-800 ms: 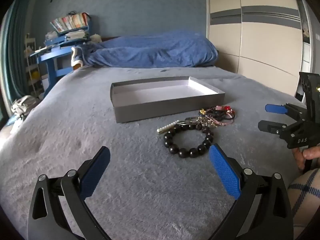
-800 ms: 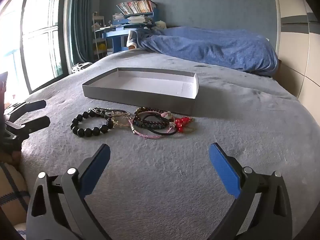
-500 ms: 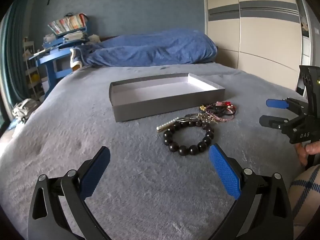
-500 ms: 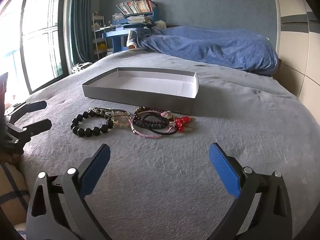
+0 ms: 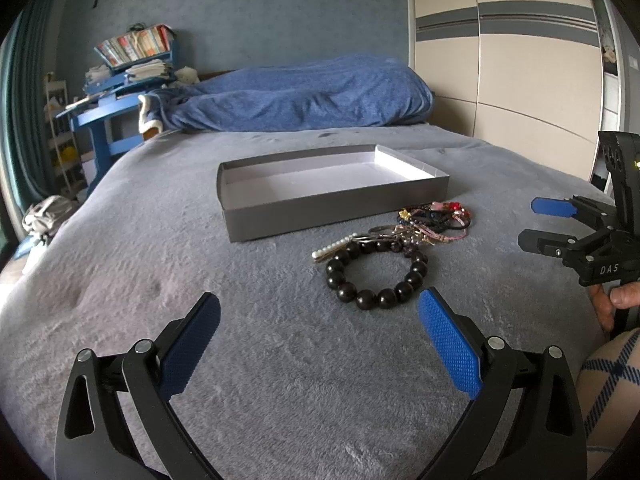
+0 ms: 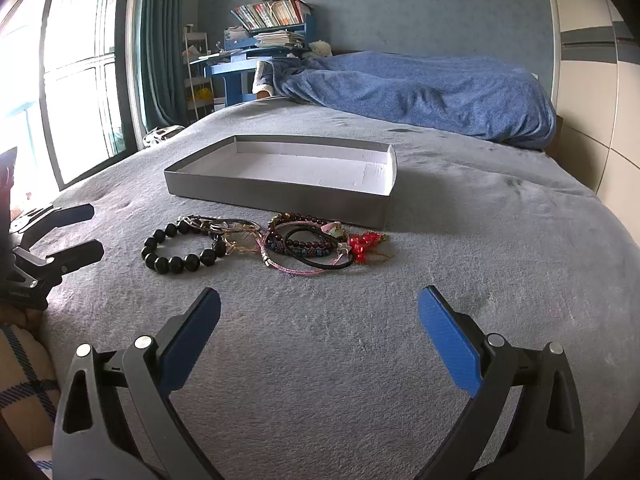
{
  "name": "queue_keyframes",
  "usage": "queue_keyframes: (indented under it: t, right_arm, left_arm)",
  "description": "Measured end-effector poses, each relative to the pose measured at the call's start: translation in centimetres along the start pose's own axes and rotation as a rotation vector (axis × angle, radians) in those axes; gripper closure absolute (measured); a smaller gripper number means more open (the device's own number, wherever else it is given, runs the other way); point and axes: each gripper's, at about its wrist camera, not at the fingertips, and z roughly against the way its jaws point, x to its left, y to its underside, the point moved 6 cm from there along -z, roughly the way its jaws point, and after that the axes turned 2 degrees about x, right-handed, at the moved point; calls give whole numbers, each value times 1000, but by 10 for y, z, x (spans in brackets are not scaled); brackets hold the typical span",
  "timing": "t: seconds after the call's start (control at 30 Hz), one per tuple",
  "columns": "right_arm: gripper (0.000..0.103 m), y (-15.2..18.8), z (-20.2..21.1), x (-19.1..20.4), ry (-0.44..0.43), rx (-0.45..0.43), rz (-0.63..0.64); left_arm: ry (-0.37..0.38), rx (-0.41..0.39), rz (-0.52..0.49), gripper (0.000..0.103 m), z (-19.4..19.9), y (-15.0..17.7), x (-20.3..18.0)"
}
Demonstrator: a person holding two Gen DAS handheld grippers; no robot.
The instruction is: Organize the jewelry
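A shallow grey box (image 5: 320,212) (image 6: 280,196) lies empty on the grey bed. In front of it lies a pile of jewelry: a black bead bracelet (image 5: 376,276) (image 6: 180,248), a pearl clip (image 5: 334,247), and tangled bracelets and cords (image 5: 436,222) (image 6: 308,248) with red beads (image 6: 364,245). My left gripper (image 5: 318,320) is open and empty, just short of the black bracelet. My right gripper (image 6: 319,316) is open and empty, short of the tangled cords. Each gripper shows in the other's view, the right one (image 5: 536,222) and the left one (image 6: 90,232).
A blue duvet (image 5: 304,100) lies bunched at the bed's far end. A blue desk with books (image 5: 116,92) stands at the far left. A wardrobe (image 5: 500,60) lines the right wall. A window (image 6: 60,80) is on the left.
The left gripper has eased forward and lower toward the black bracelet. The right gripper has barely moved. Both stay open.
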Motion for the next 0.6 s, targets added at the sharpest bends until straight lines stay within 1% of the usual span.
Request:
queue_keyframes:
  t: [0.6]
  right_arm:
    - [5, 0, 0, 0, -4, -1, -7]
  left_arm:
    - [-1, 2, -3, 5, 1, 1, -1]
